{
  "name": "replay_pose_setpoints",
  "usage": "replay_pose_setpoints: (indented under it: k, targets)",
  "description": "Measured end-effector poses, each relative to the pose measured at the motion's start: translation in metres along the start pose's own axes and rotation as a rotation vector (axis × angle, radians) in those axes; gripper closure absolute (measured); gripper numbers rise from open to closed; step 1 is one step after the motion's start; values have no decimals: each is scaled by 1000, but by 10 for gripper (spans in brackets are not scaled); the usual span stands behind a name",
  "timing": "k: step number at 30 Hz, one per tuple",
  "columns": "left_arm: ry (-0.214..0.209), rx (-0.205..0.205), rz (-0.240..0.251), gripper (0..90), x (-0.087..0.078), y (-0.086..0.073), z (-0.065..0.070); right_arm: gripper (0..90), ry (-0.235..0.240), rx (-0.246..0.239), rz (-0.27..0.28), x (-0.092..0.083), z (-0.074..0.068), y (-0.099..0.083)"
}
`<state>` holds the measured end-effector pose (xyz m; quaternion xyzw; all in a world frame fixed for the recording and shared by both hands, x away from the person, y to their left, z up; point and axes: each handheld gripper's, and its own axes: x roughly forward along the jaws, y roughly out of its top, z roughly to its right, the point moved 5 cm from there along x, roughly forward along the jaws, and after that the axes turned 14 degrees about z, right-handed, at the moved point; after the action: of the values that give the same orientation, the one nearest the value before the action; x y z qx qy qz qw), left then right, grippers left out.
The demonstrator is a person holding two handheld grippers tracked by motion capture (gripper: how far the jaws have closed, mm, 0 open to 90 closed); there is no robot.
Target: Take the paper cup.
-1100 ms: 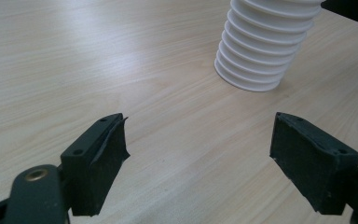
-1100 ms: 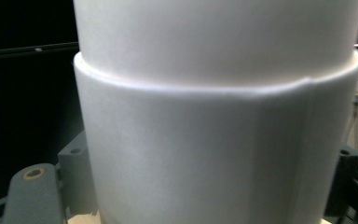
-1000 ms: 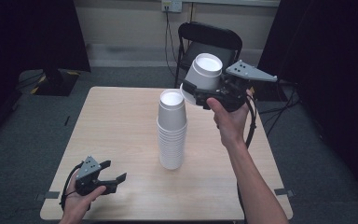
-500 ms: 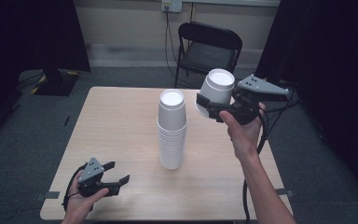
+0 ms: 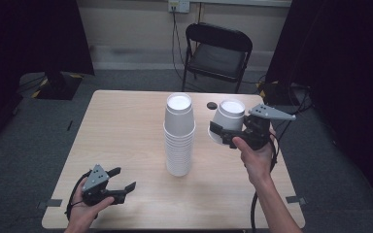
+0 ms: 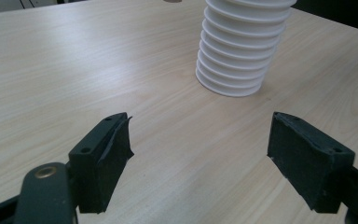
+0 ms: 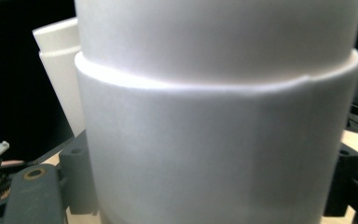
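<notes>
Broadly, a pale wooden bench (image 5: 126, 126) fills the middle of the high view, with a black folding chair (image 5: 217, 51) behind its far edge and dark curtains to either side.

Near the bench's centre stands a tall stack (image 5: 178, 136) of white foam cups, upside down, bases up, its long axis upright. In the left claw view the stack's ribbed lower rims (image 6: 237, 51) rest flat on the wood, ahead and to the right of that claw's jaws.

Just right of the stack, the right claw (image 5: 223, 131) holds one cup (image 5: 229, 119), also base up and tilted slightly, above the bench and apart from the stack. Its jaws stand partly apart, pressed on the cup's sides near the rim; in the right claw view the cup wall (image 7: 214, 140) sits between the black jaws with the stack's top showing behind at left.

At the bench's near left corner, the left claw (image 5: 124, 180) rests low with jaws wide apart and nothing between them.

Judging by this, the turning relation is the bare bench directly beneath the held cup, right of the stack: the right hand is far nearer, and a straight drop along the cup's upright axis looks likely to set it down.

A small dark disc (image 5: 212, 105) lies on the bench beyond the cup.
</notes>
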<state>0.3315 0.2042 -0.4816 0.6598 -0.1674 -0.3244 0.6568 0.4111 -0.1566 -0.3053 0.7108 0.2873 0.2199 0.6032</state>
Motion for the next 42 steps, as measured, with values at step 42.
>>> replay_pose_setpoints:
  k: [42]
  targets:
    - [-152, 80, 149, 223, 48, 50, 56, 171, 44, 306, -97, -24, -20, -120]
